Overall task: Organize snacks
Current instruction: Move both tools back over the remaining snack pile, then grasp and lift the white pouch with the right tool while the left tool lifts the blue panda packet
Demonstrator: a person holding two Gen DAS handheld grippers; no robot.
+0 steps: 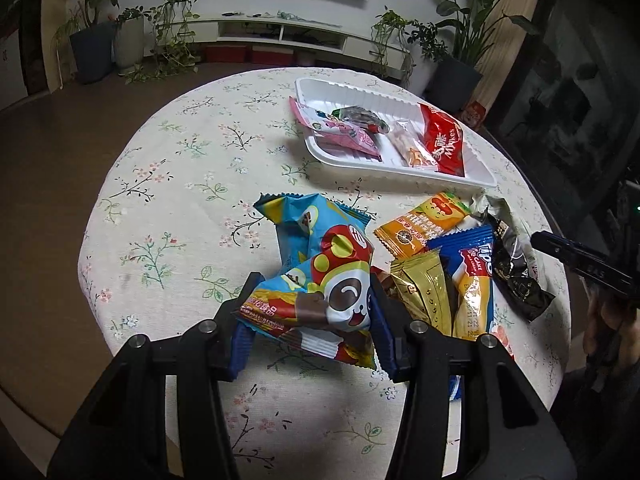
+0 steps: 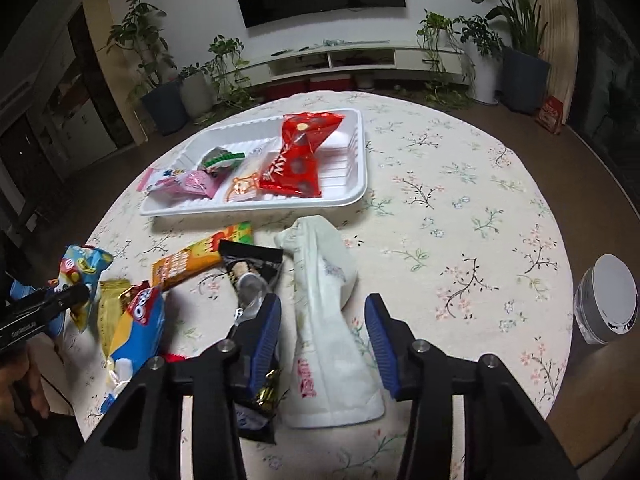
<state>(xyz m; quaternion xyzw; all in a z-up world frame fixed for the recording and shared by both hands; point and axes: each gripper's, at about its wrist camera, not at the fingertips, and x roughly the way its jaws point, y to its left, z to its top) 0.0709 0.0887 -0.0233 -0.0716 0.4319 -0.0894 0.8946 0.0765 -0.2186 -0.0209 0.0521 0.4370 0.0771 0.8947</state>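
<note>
Pinching the blue panda packet [image 1: 320, 288] in my left gripper [image 1: 310, 320], I judge it bound for the white tray [image 1: 476, 178] beyond, where 4 snacks already lie. My right gripper [image 2: 322, 336] hangs spread, grasping nothing, straddling the white packet [image 2: 332, 320], likely my next pick.

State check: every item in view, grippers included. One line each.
Left gripper: shut on the blue panda snack bag.
Right gripper: open, straddling the white packet, not gripping.
White tray: on the table, holding four snacks.
Red snack bag: lying in the tray.
Pink packet: in the tray, overhanging its edge.
Orange bar: loose on the tablecloth.
</note>
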